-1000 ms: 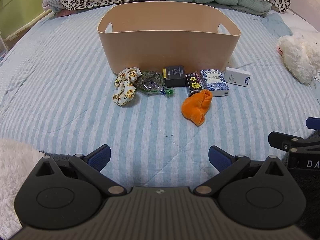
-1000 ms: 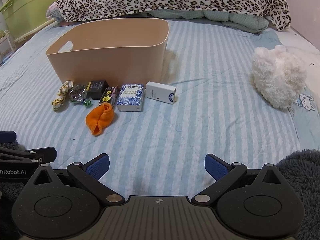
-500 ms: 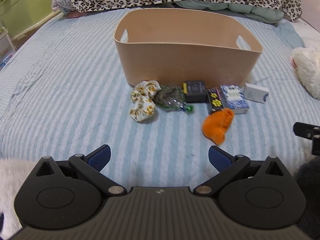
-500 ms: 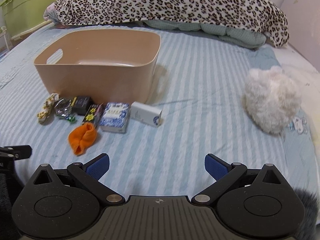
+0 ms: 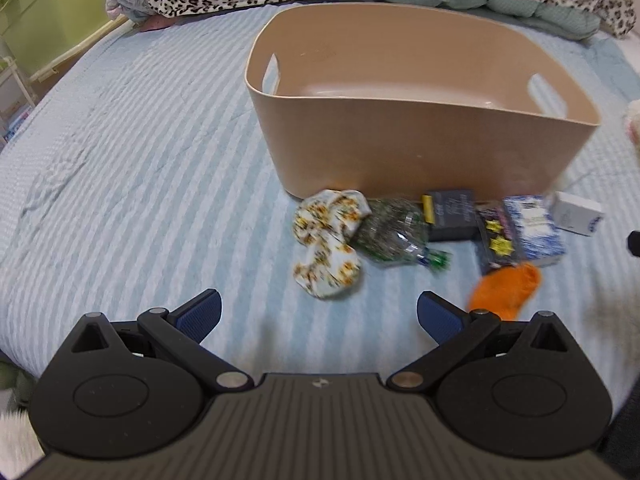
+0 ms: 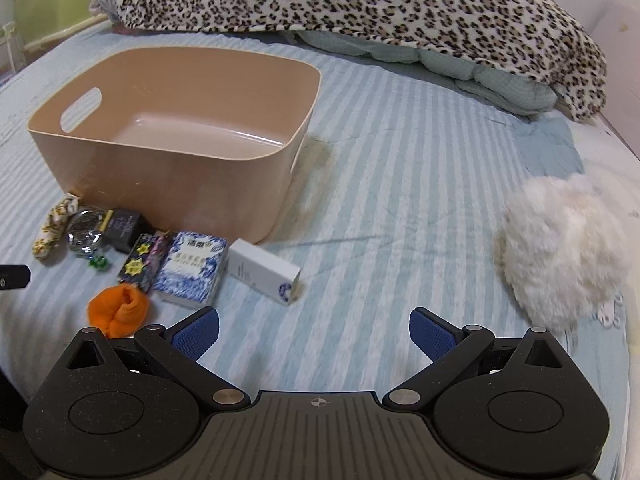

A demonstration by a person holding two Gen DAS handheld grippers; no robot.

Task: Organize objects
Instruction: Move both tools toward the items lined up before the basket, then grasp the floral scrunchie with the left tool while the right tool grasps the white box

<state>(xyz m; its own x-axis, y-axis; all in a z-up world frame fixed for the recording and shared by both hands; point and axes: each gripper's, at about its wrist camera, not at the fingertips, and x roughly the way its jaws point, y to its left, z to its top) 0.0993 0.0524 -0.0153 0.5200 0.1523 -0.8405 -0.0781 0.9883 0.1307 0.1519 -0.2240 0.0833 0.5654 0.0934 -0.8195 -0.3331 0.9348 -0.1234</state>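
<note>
Left gripper [image 5: 319, 310]: wide open, holding nothing.
Right gripper [image 6: 314, 326]: wide open, holding nothing.
Tan bin [image 6: 168, 184]: small items along its near wall.

We see open striped blue bedspread [image 5: 140, 184] left of the tan plastic bin [image 5: 420, 148], whose top is open. A row of small items [image 6: 132, 248] crowds its front wall. To the right, bare bedding reaches a fluffy white plush [image 6: 560, 256].
</note>
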